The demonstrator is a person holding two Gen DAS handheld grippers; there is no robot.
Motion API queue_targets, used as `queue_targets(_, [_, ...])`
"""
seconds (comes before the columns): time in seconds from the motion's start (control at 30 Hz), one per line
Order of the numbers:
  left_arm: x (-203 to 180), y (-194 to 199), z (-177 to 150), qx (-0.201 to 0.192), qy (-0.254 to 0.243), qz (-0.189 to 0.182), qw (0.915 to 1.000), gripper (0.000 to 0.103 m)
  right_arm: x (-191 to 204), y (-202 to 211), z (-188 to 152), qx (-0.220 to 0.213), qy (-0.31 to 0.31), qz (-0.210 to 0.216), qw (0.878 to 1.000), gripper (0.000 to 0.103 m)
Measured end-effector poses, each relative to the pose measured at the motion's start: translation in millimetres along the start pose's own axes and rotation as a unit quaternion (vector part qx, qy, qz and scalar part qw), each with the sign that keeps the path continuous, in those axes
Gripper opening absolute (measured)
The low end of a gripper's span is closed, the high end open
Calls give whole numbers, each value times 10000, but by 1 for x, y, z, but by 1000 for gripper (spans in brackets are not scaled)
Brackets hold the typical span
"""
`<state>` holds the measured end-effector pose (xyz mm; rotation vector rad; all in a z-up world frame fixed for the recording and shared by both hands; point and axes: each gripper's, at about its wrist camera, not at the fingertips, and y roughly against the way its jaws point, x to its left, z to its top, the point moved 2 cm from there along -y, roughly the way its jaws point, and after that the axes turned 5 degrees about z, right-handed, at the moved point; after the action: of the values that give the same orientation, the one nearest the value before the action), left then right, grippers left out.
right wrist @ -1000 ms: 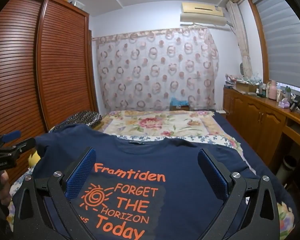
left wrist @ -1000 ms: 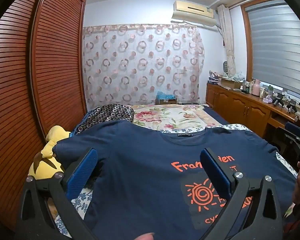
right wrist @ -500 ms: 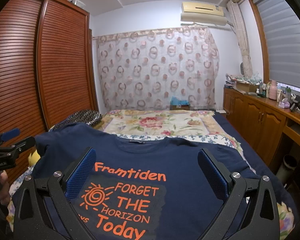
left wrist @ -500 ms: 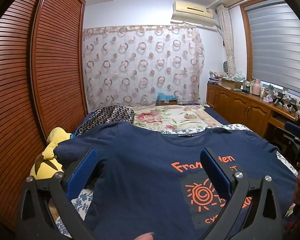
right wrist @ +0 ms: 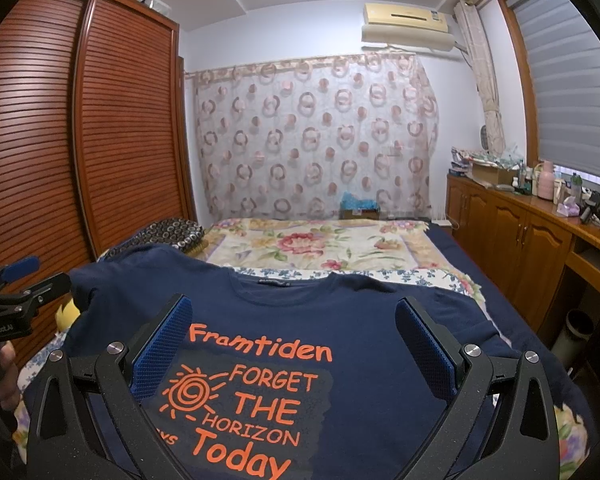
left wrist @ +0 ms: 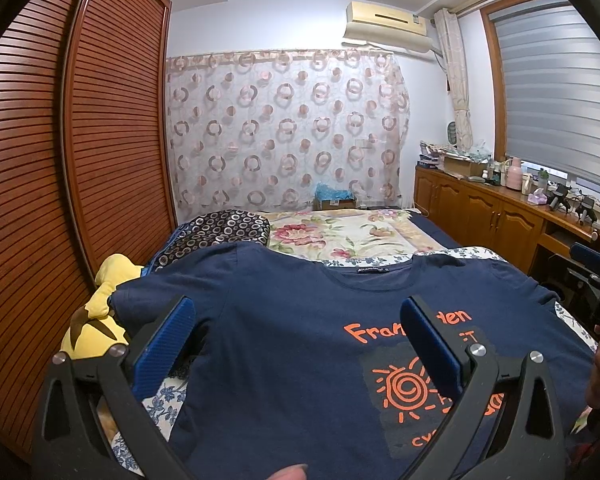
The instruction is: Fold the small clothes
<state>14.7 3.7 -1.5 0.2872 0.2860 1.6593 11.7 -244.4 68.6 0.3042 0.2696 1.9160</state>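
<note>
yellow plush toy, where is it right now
In the left wrist view the yellow plush toy lies at the bed's left edge, between the wooden wardrobe and the navy t-shirt, touching its left sleeve.

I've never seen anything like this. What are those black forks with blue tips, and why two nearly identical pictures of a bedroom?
Each fork is a hand-held gripper with a camera behind it, looking along its two fingers. One picture comes from the left gripper, the other from the right gripper. Both are open and hold nothing. Below them a navy T-shirt with orange lettering lies spread flat, front up, on the bed. A yellow plush toy sits beside its left sleeve. At each picture's edge you glimpse the other gripper in the person's hand.
</note>
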Motion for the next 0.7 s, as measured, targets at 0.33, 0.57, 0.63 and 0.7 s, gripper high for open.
queue_targets(0.33, [-1,0,0,-2,-12,11,10000,103,0,0,0,7,1,-5,10000,103])
queue_targets(0.57, [0,-1,0,-3,-20,14,10000,103,0,0,0,10,0,-4,10000,103])
queue_targets(0.63, [0,-1,0,-5,-20,13,10000,103,0,-1,0,11,-1,-10,10000,103])
queue_targets(0.7, [0,-1,0,-2,-20,19,10000,103,0,0,0,12,-5,-4,10000,103])
